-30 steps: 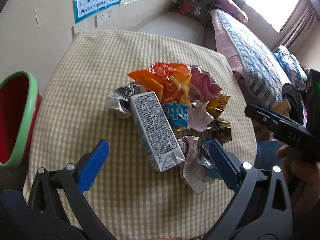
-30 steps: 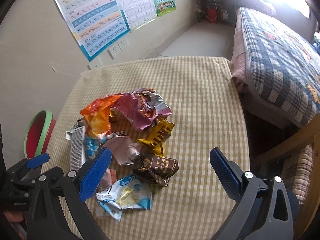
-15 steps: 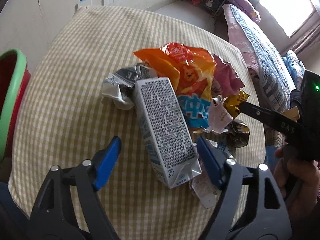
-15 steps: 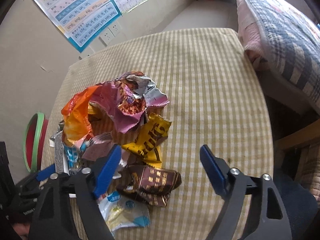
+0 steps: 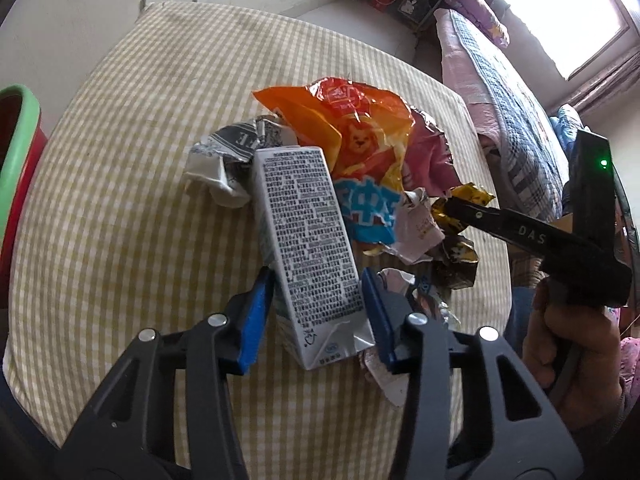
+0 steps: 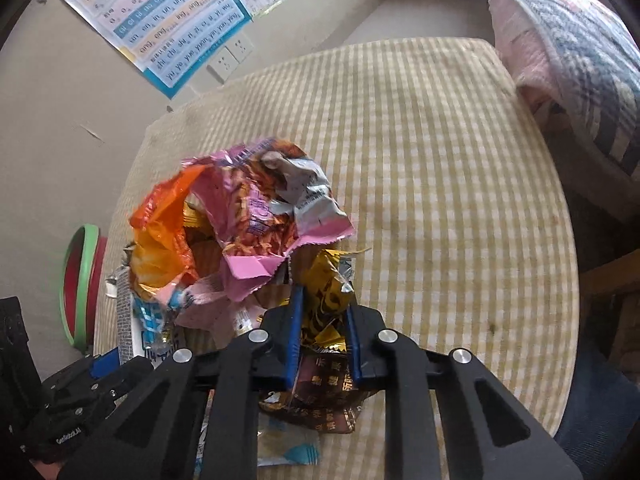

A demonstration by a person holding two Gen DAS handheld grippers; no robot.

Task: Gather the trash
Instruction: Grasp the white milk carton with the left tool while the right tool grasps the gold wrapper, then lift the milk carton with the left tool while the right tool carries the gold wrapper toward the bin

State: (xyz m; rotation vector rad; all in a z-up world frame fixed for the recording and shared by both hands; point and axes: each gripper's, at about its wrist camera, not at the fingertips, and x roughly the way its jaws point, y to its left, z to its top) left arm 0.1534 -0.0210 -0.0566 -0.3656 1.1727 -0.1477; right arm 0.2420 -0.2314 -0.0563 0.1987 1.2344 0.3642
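Observation:
A pile of trash lies on the checked tablecloth (image 5: 120, 208). My left gripper (image 5: 316, 312) is shut on the near end of a white milk carton (image 5: 308, 240) that lies flat. My right gripper (image 6: 324, 320) is shut on a yellow-gold wrapper (image 6: 326, 292); in the left wrist view it reaches in from the right (image 5: 452, 204). In the pile are an orange snack bag (image 5: 352, 132), a pink bag (image 6: 256, 216), a brown wrapper (image 6: 320, 400), a crumpled grey-white wrapper (image 5: 228, 160) and a blue-white packet (image 6: 288, 448).
A red bin with a green rim (image 5: 16, 152) (image 6: 80, 284) stands off the table's left side. A wall with posters (image 6: 172, 20) and sockets is behind the table. A bed with a checked quilt (image 6: 576, 40) is to the right.
Both grippers moved down and forward into the pile and closed: the left on the milk carton, the right on the yellow-gold wrapper.

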